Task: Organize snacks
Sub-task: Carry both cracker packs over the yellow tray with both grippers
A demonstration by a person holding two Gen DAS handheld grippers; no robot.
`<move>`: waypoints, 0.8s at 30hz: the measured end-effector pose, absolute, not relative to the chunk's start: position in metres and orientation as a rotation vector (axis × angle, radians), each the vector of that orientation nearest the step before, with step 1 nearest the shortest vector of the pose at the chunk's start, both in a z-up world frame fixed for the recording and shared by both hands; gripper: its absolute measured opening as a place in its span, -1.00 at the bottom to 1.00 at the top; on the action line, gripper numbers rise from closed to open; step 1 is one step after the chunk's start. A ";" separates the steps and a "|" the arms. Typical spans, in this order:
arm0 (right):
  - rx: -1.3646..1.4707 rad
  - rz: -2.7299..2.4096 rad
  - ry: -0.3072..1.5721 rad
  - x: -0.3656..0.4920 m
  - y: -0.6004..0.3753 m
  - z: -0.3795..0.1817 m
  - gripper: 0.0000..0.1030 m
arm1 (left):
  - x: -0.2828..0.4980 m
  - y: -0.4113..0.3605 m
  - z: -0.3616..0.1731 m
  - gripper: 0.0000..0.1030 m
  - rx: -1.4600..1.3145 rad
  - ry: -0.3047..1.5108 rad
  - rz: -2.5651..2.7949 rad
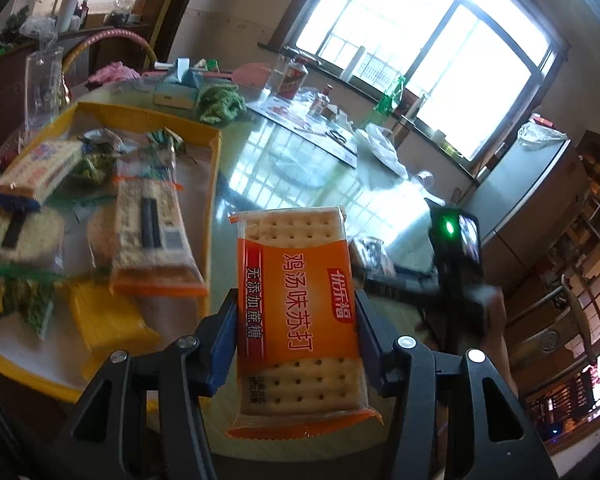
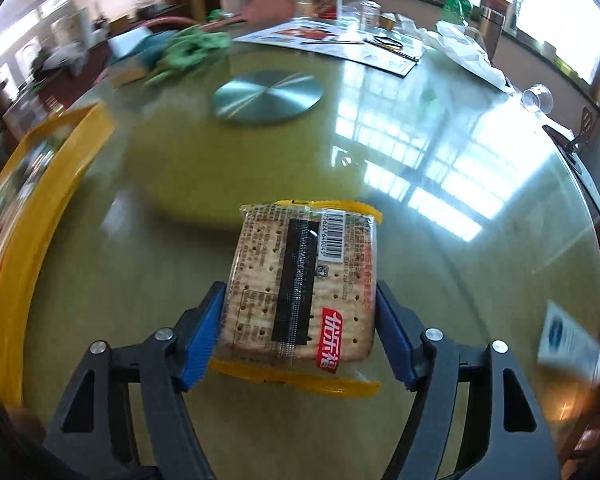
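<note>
Snacks: two cracker packs, one in each gripper, plus a heap already lying in the yellow tray (image 1: 216, 152).
Orange pack (image 1: 300, 312): clamped between the left gripper (image 1: 296, 344) pads by its long edges, printed face to the camera, held above the table edge.
Orange pack axis: long axis runs straight out along the fingers, far end pointing across the table (image 2: 380, 160) toward the window.
Yellow pack (image 2: 304, 292): in the right gripper (image 2: 300, 320), barcode side up; left pad presses its edge, right pad looks to be touching the other edge, so I judge it gripped.
Yellow pack axis: also along the fingers, far end aimed at the table's middle, tilted slightly.
Tray from left gripper: just beside it, to the left and a little ahead; this hand is the nearer one.
Tray from right gripper: at the far left of its view, well apart.
Coming move, my guess: swing the orange pack left over the tray rim, then let go.
Risk: tray is crowded; the pack may land atop others.
</note>
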State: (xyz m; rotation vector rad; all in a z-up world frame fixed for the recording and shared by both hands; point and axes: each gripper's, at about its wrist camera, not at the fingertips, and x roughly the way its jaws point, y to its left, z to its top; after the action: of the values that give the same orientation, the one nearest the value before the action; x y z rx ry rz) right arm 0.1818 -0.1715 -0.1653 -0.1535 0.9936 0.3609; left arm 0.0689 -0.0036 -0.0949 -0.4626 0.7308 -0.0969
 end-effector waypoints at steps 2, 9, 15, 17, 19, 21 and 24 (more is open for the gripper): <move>-0.153 0.377 0.973 0.154 -0.172 -0.166 0.38 | 0.062 -0.007 -0.093 0.04 -0.450 0.729 -0.092; -0.121 0.449 0.917 0.094 -0.156 -0.166 0.35 | 0.036 0.013 -0.084 0.04 -0.467 0.715 -0.060; -0.012 0.621 0.857 0.070 -0.130 -0.138 0.34 | 0.012 0.061 -0.074 0.04 -0.499 0.655 0.066; 0.007 0.704 0.813 0.061 -0.116 -0.121 0.34 | 0.007 0.081 -0.070 0.04 -0.505 0.632 0.119; 0.021 0.771 0.780 0.054 -0.101 -0.109 0.34 | 0.004 0.095 -0.070 0.04 -0.511 0.621 0.154; 0.018 0.833 0.758 0.049 -0.080 -0.099 0.34 | 0.004 0.108 -0.071 0.04 -0.502 0.614 0.175; -0.034 0.878 0.733 0.042 -0.044 -0.092 0.34 | 0.006 0.119 -0.077 0.04 -0.459 0.622 0.184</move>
State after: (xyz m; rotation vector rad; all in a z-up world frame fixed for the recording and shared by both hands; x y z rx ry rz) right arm 0.0425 -0.0436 -0.0918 -0.0344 0.7328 0.8776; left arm 0.0064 0.1186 -0.0775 -0.4587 0.6216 0.1840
